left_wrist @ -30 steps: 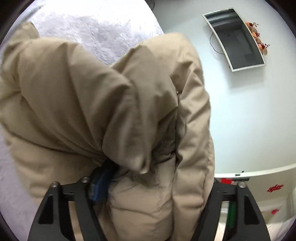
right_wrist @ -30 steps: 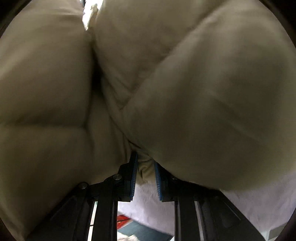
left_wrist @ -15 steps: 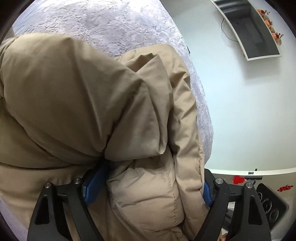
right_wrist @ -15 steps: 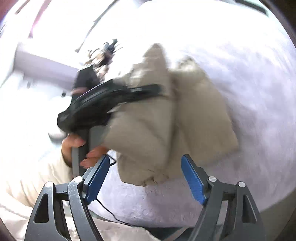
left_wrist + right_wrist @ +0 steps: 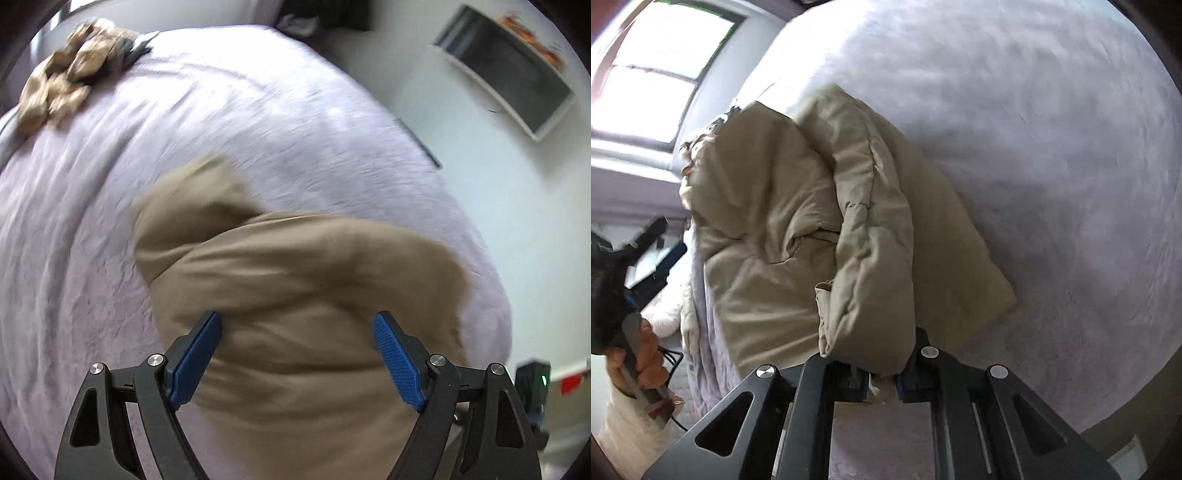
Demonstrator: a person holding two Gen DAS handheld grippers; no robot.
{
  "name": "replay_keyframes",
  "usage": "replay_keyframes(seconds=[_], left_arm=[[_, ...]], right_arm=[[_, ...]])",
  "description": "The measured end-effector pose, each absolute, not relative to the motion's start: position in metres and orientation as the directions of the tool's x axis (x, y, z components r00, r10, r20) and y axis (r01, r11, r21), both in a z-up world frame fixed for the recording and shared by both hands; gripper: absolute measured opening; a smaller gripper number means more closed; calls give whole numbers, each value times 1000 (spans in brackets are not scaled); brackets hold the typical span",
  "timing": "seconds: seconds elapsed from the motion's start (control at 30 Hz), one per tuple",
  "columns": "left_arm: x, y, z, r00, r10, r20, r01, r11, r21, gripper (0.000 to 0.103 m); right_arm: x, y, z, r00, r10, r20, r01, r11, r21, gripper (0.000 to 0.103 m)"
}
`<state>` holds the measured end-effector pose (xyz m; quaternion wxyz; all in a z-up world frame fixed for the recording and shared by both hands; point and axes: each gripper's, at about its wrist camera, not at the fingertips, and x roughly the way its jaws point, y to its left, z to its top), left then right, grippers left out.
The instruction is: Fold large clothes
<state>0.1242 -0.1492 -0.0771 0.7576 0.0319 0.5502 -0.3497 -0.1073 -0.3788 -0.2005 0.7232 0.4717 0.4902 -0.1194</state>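
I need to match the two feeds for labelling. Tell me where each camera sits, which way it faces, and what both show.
Left wrist: on the left gripper, looking down past its open blue pads at the beige puffer jacket on the lilac bedspread.
Right wrist: on the right gripper, aimed down at the jacket's hem between its jaws; the person's left hand shows at the frame's left.
Shared: jacket and bedspread.

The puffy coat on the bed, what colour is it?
Beige puffy coat; clearest in the right wrist view.

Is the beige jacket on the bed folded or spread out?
Folded: the beige jacket lies doubled in thick layers on the bed.
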Motion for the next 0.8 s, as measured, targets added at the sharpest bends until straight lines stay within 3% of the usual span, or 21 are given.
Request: replay_keyframes(seconds=[0.33,0.4,0.47,0.53,0.67,0.8], left_arm=[[121,-288,-138,226,-354,-907,661,740,-124,85],[135,-293,-151,224,-342,-912,656,746,-118,85],[139,-292,-155,220,-334,-916,651,750,-117,85],[140,-293,-158,219,-331,-918,651,750,-116,85],[140,-295,-162,224,-323,-920,652,751,-106,85],[141,-296,-162,229,-314,-921,654,751,-93,85]], right_arm=[[-120,-384,-229,506,355,-786,649,443,618,17],[-123,-392,-225,506,383,-773,659,406,633,30],[-129,-404,-211,476,354,-805,675,439,592,51],[-137,-414,-187,471,297,-831,680,478,556,63],[-142,-440,-151,532,220,-818,668,484,565,73],[-112,-447,-137,538,208,-817,632,542,554,74]])
